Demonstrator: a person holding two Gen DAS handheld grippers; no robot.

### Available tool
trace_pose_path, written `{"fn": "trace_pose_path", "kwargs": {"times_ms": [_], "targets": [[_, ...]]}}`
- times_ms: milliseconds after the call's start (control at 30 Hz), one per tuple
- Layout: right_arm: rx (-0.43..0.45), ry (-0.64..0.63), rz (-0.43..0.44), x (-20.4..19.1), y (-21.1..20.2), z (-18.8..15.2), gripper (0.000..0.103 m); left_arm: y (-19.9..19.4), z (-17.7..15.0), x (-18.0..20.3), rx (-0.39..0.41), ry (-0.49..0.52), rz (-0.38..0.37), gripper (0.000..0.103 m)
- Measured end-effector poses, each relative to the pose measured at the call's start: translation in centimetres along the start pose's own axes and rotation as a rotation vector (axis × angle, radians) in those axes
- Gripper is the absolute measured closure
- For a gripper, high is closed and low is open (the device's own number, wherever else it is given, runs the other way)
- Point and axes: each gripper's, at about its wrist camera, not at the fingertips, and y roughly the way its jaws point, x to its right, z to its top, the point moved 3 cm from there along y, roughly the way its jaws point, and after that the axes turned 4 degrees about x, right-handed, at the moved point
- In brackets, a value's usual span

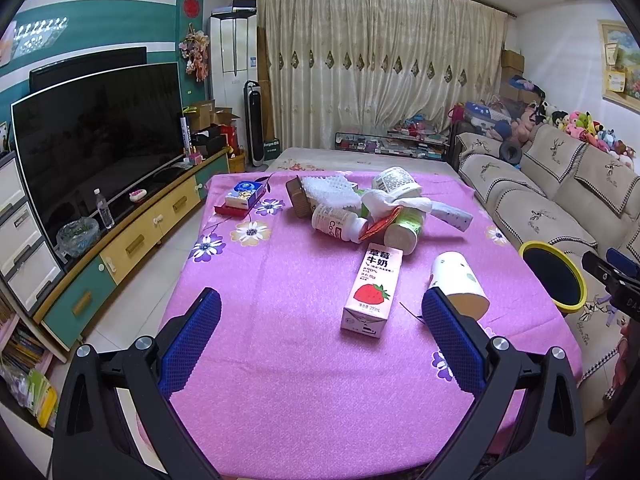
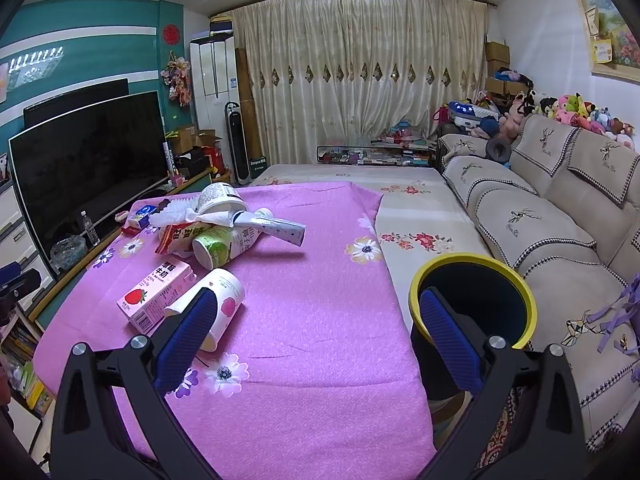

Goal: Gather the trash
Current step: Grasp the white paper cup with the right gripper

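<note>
both grippers hanging wide apart and gripping nothing, left gripper [image 1: 320, 316] over the pink tablecloth [image 1: 280, 360], strawberry milk carton [image 1: 370, 292] and paper cup [image 1: 460, 284] lying near the table's right edge, trash pile [image 1: 360, 208] sitting toward the far edge, right gripper [image 2: 320, 316] hovering beside the yellow-rimmed bin [image 2: 480, 304] just off the right edge

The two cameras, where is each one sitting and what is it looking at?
Left wrist: rides the left hand-held gripper, open, facing the pink tablecloth and strawberry milk carton; blue fingers show.
Right wrist: rides the right hand-held gripper, open, facing the table edge and yellow-rimmed bin; blue fingers show.
Shared: carton, fallen paper cup, trash pile, bin.
</note>
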Motion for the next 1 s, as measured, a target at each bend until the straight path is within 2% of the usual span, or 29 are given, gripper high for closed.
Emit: {"fn": "trace_pose_path", "kwargs": {"times_ms": [400, 500, 733, 767, 867, 933, 1000], "targets": [[-0.001, 0.006, 0.007, -0.2, 0.1, 0.1, 0.006, 0.4, -0.2, -0.1, -0.005, -0.002, -0.002, 0.004], [-0.020, 0.003, 0.040, -0.9, 0.9, -0.4, 0.006, 0.5, -0.3, -0.3, -0.009, -0.006, 0.003, 0.004], [-0.090, -0.091, 0.172, -6.0, 4.1, -3.2, 0.007, 1.4, -0.6, -0.9, -0.021, -0.013, 0.007, 0.004], [-0.100, -0.098, 0.184, -6.6, 4.6, -3.6, 0.010, 1.6, -0.7, -0.9, -0.025, -0.013, 0.007, 0.004], [-0.138, -0.092, 0.182, -7.7, 6.6, -4.8, 0.033, 2.3, -1.0, -1.2, -0.037, -0.019, 0.005, 0.004], [-0.163, -0.080, 0.175, -7.8, 7.7, -5.2, 0.037, 2.8, -1.2, -1.2, -0.046, -0.022, 0.005, 0.004], [-0.179, -0.061, 0.175, -8.0, 8.7, -5.5, 0.046, 3.4, -1.4, -1.4, -0.056, -0.026, 0.003, 0.004]]}}
